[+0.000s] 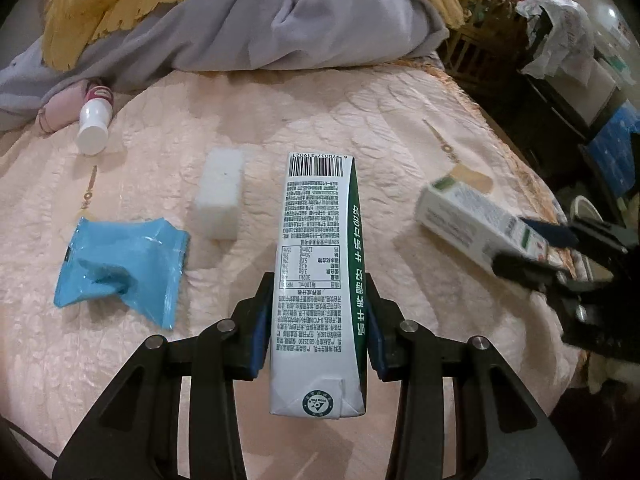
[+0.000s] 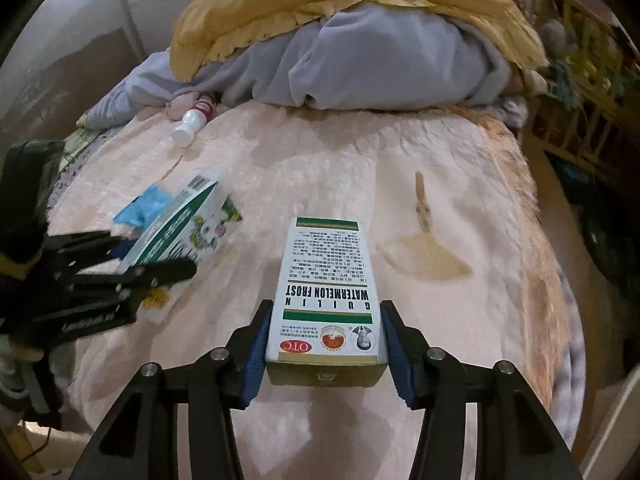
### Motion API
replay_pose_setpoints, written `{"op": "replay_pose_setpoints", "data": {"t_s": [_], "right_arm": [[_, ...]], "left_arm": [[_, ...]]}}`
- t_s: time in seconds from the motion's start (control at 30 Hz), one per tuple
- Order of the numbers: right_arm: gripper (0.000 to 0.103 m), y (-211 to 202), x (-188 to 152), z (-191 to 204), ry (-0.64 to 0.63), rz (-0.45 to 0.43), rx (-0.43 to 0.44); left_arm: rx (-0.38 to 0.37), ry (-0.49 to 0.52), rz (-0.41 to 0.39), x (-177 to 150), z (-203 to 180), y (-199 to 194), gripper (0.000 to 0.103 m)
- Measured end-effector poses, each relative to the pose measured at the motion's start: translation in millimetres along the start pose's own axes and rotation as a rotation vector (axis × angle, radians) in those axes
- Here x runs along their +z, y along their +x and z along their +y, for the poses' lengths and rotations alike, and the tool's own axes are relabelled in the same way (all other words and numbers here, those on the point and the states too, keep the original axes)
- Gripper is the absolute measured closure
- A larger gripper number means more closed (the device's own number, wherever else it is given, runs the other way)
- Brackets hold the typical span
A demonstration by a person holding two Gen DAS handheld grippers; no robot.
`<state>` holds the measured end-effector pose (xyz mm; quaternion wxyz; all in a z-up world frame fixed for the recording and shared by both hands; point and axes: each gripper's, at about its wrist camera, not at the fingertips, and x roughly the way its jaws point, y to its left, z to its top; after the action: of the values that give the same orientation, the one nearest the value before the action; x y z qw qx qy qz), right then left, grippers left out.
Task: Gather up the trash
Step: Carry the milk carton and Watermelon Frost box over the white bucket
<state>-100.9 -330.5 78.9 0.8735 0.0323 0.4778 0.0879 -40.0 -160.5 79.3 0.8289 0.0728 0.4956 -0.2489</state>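
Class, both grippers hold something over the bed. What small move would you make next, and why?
Probably carry both pieces away to wherever trash goes; no bin shows in either view. The left gripper is clamped on the milk carton, the right gripper on the Watermelon Frost box, so neither can pick more. The blue wrapper, foam block and small bottle wait.

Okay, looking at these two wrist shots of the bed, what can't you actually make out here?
- Small bottle: label half under grey blanket, both views.
- Medicine box in right gripper: motion-blurred in left view.
- Any trash bin: in neither view.
- Milk carton contents: unknowable.
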Motion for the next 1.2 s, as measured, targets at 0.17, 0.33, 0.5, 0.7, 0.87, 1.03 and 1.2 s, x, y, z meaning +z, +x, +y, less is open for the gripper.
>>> {"op": "replay_pose_setpoints", "data": {"t_s": [0.17,0.33,0.5,0.7,0.87,1.03,1.2], "right_arm": [[0.052,-7.8,-29.1,6.1,0.010,0.082,0.016],[0.023,2.1,-25.3,14.6,-0.002,0.084,-0.010],[0.051,11.9,-28.6,15.0,0.001,0.063,-0.041],[0.051,-22.1,-40.8,6.9,0.030,-0.012,-0.024],[0.051,-63.9,-51.7,-6.7,0.073,-0.092,-0.028],[0.051,-89.2,-62.5,-21.8,0.106,-0.129,-0.052],[0.051,-111.3,-75.5,-41.2,0.138,-0.167,-0.104]], "left_arm": [[0.008,0.029,-0.001,-11.5,-14.0,-8.9,0.066],[0.024,0.035,-0.007,-16.7,-20.2,-15.6,0.065],[0.037,0.047,-0.016,-19.8,-26.2,-21.5,0.065],[0.029,0.069,-0.032,-18.2,-42.6,-27.8,0.065],[0.003,0.102,-0.058,-12.7,-68.7,-36.7,0.066],[-0.024,0.136,-0.075,-8.5,-97.2,-43.6,0.065],[-0.043,0.193,-0.090,-1.7,-131.4,-47.4,0.066]]}}
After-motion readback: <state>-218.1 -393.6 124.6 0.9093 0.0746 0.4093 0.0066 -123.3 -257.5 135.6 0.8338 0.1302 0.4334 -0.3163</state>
